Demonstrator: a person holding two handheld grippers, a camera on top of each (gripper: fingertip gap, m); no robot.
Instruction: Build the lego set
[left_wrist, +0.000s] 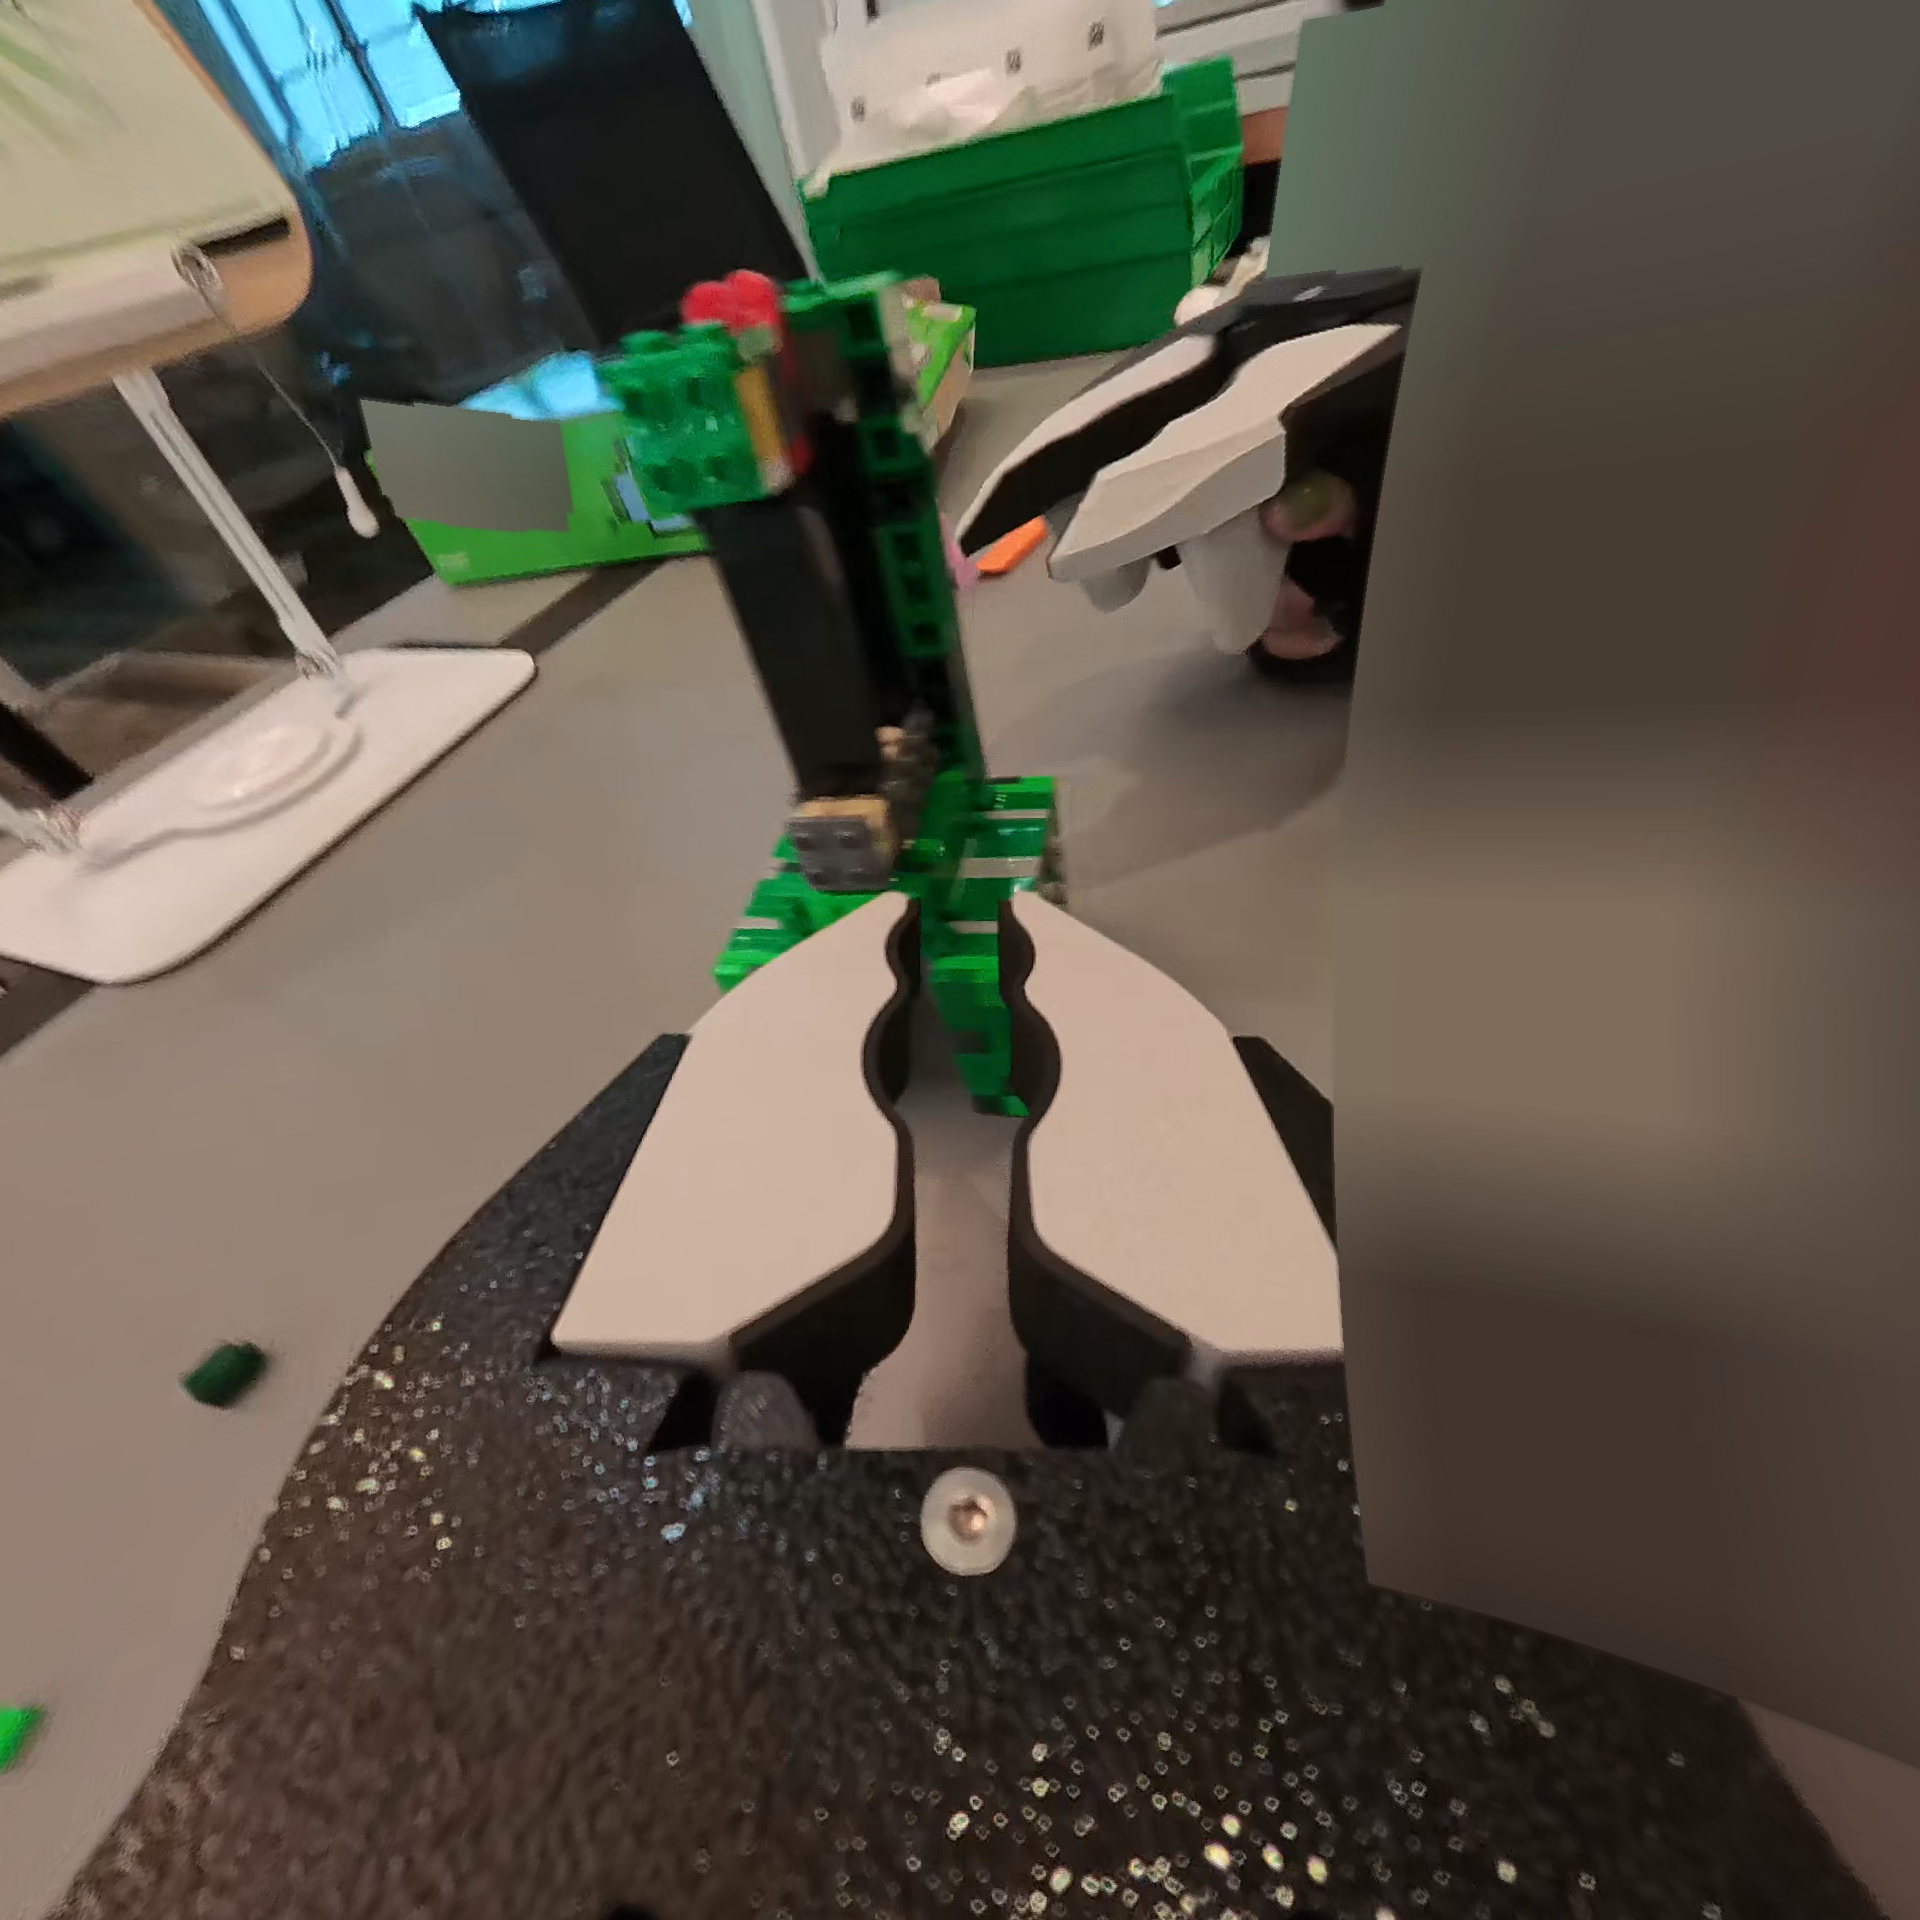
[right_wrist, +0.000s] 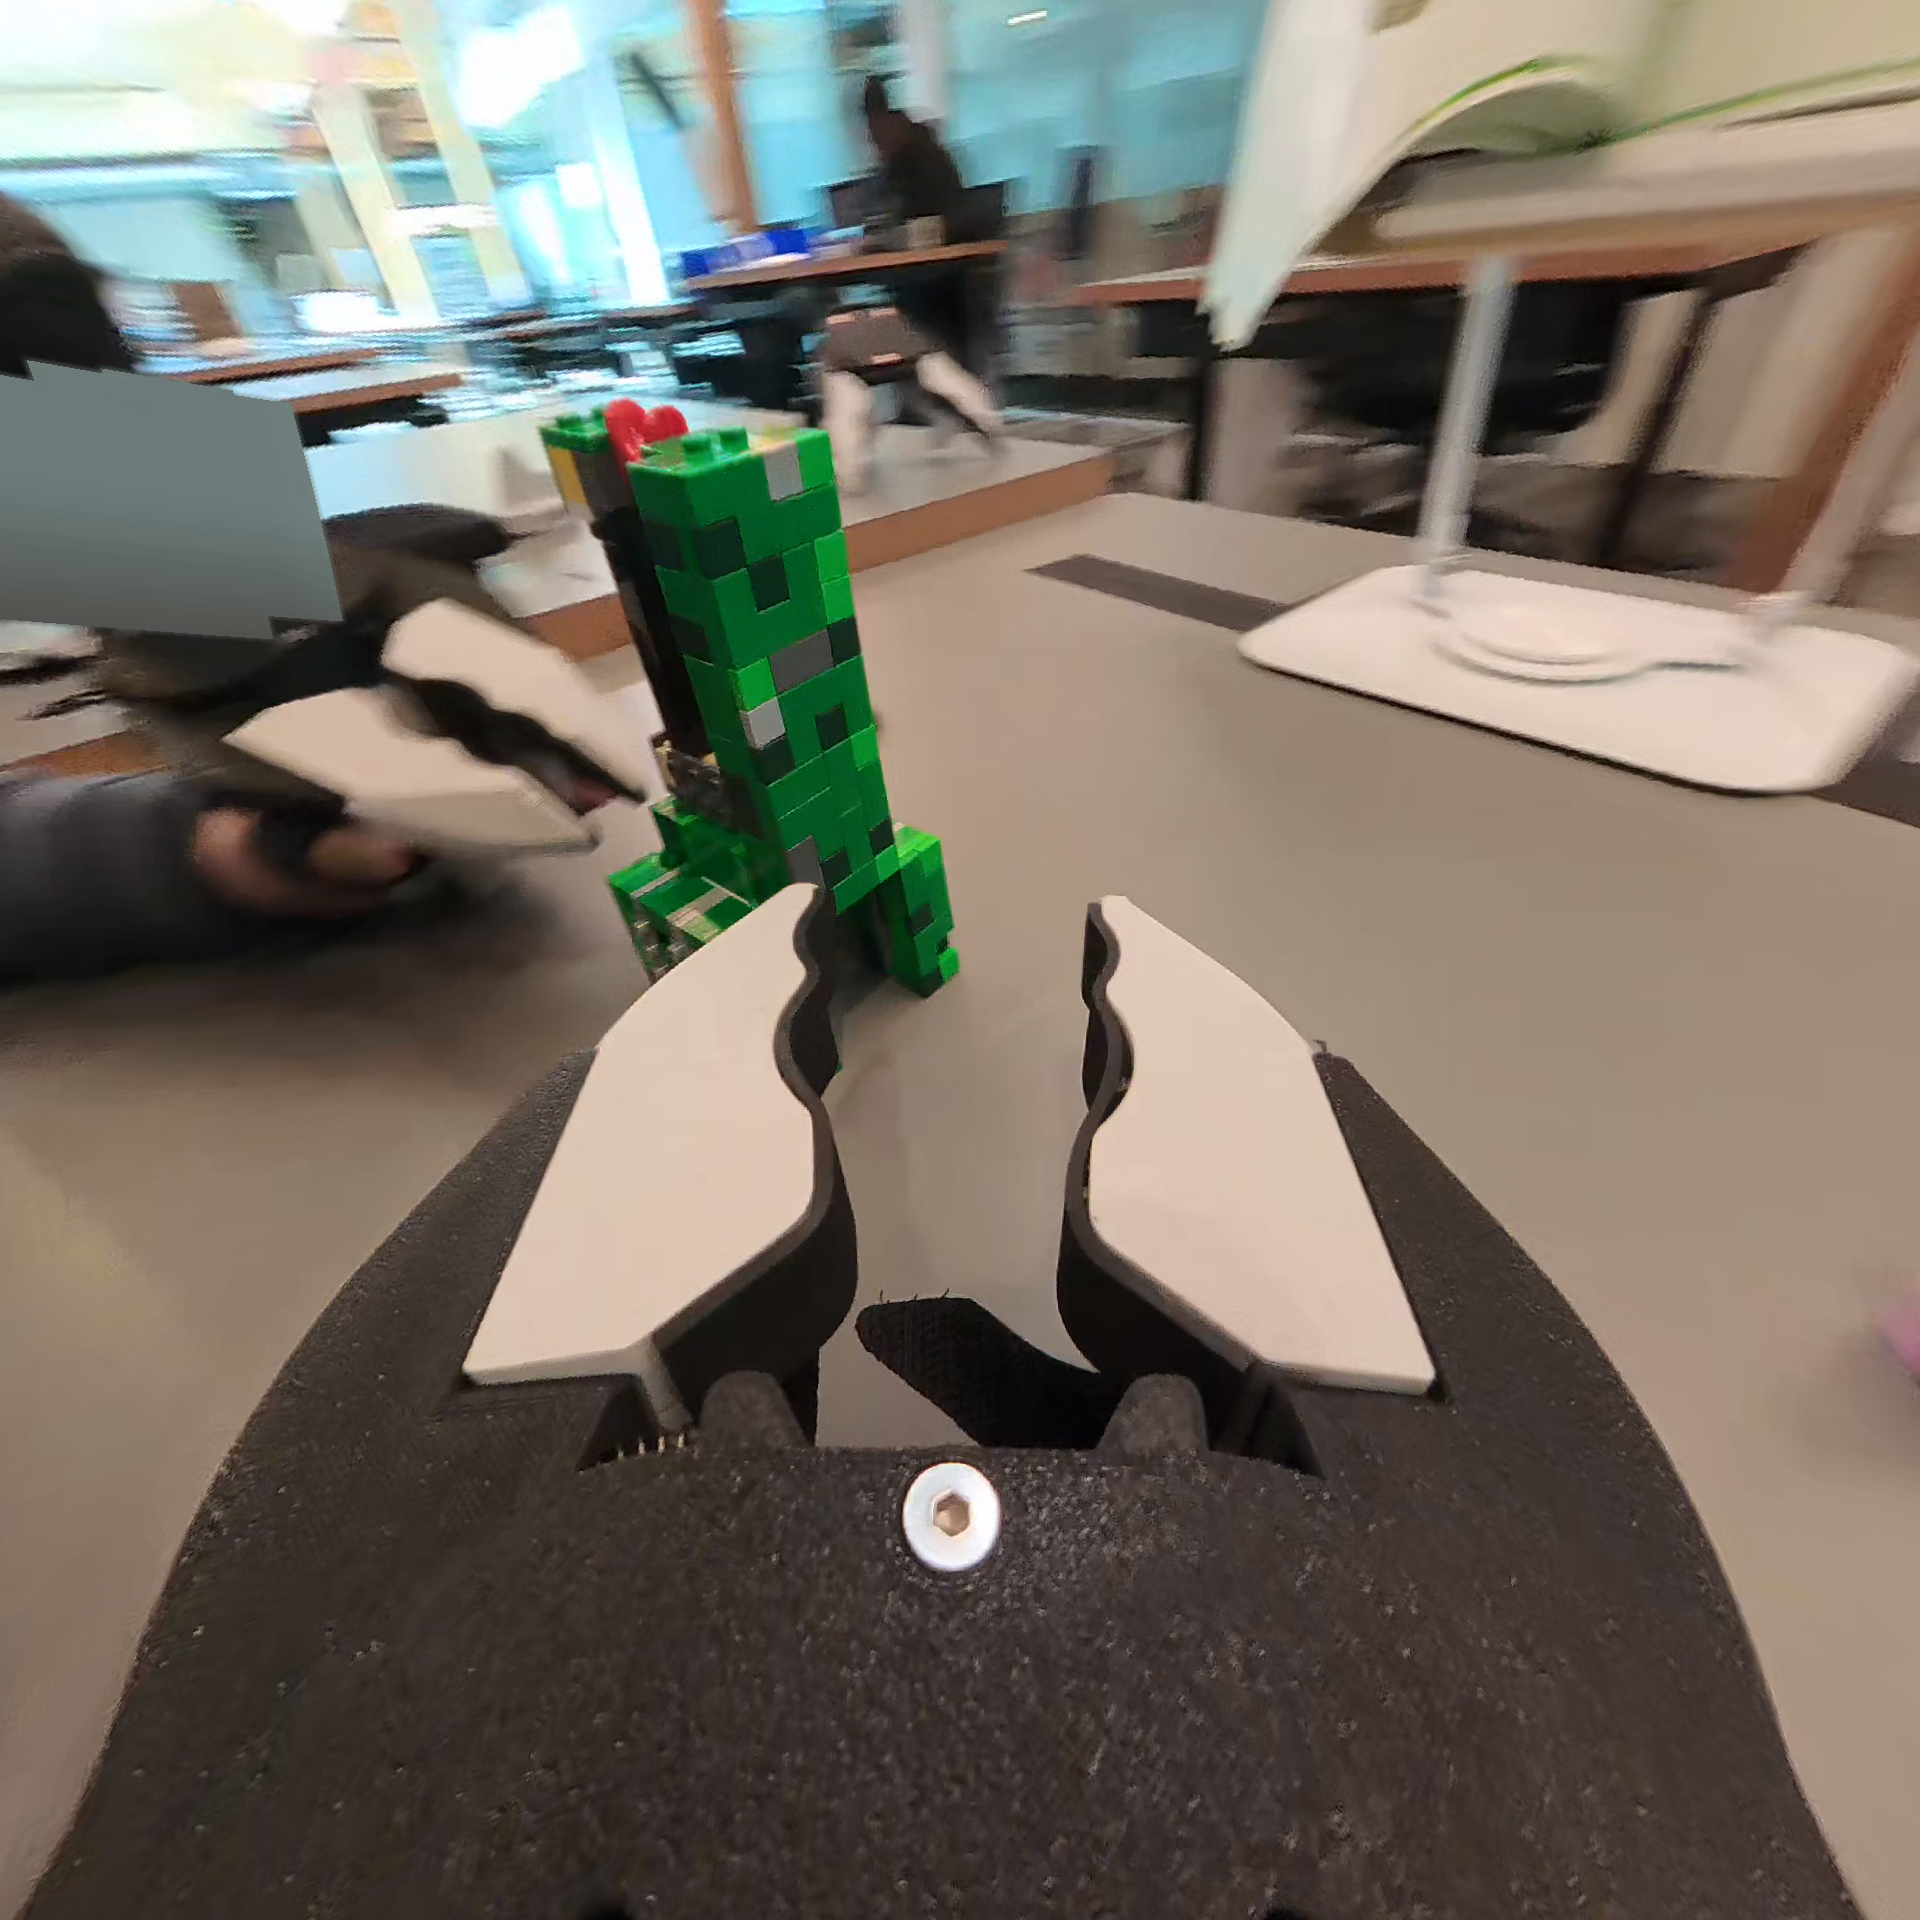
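A: Where does the lego model (left_wrist: 883, 644) stand?

B: Upright on the grey table (left_wrist: 468, 1039), a tall green-and-black tower with red bricks at its top and a spread green foot.

A: And the left gripper (left_wrist: 961, 935)?

B: Its jaws stand narrow, closed in on a green part of the model's foot, which sits right between the two tips. The rest of the tower rises beyond and above them.

A: The right gripper (right_wrist: 951, 914)?

B: Its jaws stand wide, with bare table between them. The model (right_wrist: 769, 665) stands just ahead of the tips, toward its left finger (right_wrist: 686, 1122), whose tip overlaps the foot. Contact cannot be told.

A: Anything else about?

B: A white stand base (right_wrist: 1590, 675) farther back, a green box (left_wrist: 520, 499) behind the model, and a loose dark green brick (left_wrist: 223, 1371) near the left gripper's body.
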